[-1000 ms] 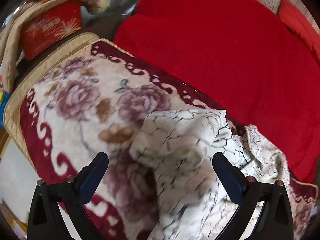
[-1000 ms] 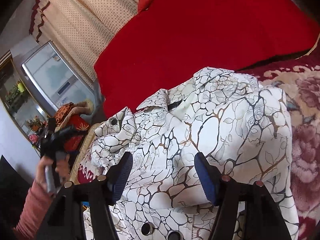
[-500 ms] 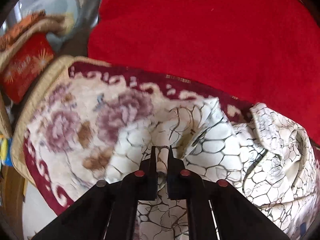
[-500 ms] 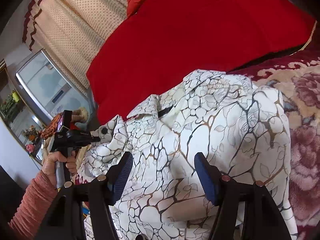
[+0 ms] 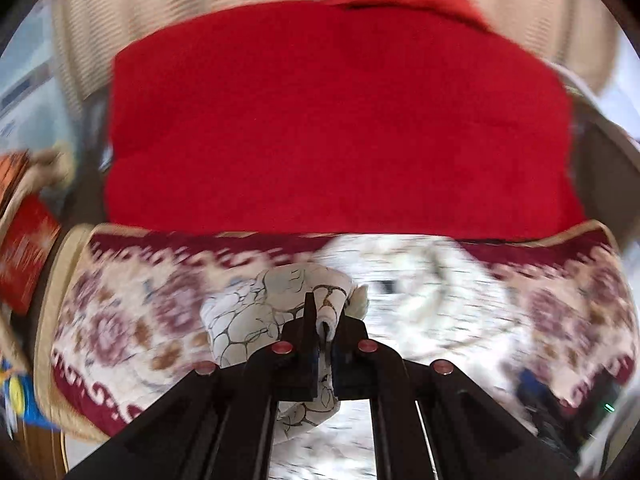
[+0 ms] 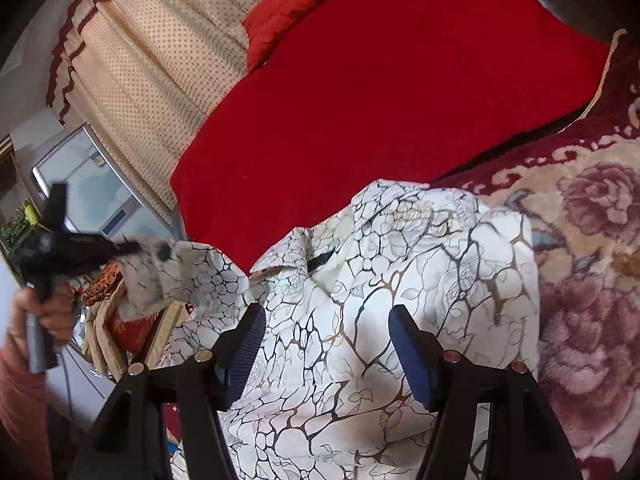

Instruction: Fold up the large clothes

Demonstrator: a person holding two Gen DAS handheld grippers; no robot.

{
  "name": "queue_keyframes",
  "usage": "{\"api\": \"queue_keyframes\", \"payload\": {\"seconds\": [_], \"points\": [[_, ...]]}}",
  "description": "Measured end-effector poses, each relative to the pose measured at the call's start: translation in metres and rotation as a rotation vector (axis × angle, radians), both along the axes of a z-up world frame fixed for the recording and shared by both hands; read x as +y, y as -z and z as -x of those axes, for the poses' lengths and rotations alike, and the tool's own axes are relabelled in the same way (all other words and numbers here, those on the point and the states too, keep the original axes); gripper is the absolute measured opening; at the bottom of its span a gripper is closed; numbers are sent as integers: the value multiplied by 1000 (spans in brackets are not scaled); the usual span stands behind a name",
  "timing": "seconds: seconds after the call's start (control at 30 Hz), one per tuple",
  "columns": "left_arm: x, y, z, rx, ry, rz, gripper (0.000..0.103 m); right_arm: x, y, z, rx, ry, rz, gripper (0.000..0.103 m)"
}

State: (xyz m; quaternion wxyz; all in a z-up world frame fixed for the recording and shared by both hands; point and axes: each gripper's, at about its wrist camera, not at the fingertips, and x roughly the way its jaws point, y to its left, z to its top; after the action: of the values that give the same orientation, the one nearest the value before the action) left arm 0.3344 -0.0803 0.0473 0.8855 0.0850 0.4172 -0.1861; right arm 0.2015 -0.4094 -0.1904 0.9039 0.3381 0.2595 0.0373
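In left tool point(image 5: 325, 326), pinched shirt point(image 6: 384, 300) sleeve

Matt cloth shirt point(image 6: 360, 312), plush blanket point(image 6: 592, 280)

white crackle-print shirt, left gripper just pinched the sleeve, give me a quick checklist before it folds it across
1. Left gripper shut on the sleeve: ok.
2. Sleeve lifted off the floral blanket: ok, seen raised in the right wrist view.
3. Right gripper open, over the shirt: ok.
4. Shirt body flat: not ok, wrinkled around the collar.
5. Depth of the pinch: cannot tell, left wrist view blurred.
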Motion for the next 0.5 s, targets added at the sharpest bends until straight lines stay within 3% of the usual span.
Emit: {"api": "queue_keyframes", "payload": {"seconds": [0.17, 0.23, 0.27, 0.3, 0.37, 0.43, 0.5], "points": [[-65, -26, 57, -90, 235, -8, 8, -15, -6, 12, -31, 60, -13, 67], [-81, -33, 77, -146, 312, -5, 14, -24, -7, 18, -39, 89, -28, 67], [-83, -35, 83, -168, 333, -2, 29, -29, -8, 21, -44, 104, -35, 67], [-84, -38, 91, -196, 351, 6, 53, -33, -8, 23, -47, 112, -42, 67], [-82, -44, 103, -253, 364, 28, 73, -41, -9, 27, -57, 125, -66, 67], [-77, -46, 106, -286, 362, 25, 74, -47, -10, 30, -65, 139, -81, 70], [-66, -40, 96, -269, 320, 6, 74, -48, -11, 32, -64, 146, -78, 70]]}}
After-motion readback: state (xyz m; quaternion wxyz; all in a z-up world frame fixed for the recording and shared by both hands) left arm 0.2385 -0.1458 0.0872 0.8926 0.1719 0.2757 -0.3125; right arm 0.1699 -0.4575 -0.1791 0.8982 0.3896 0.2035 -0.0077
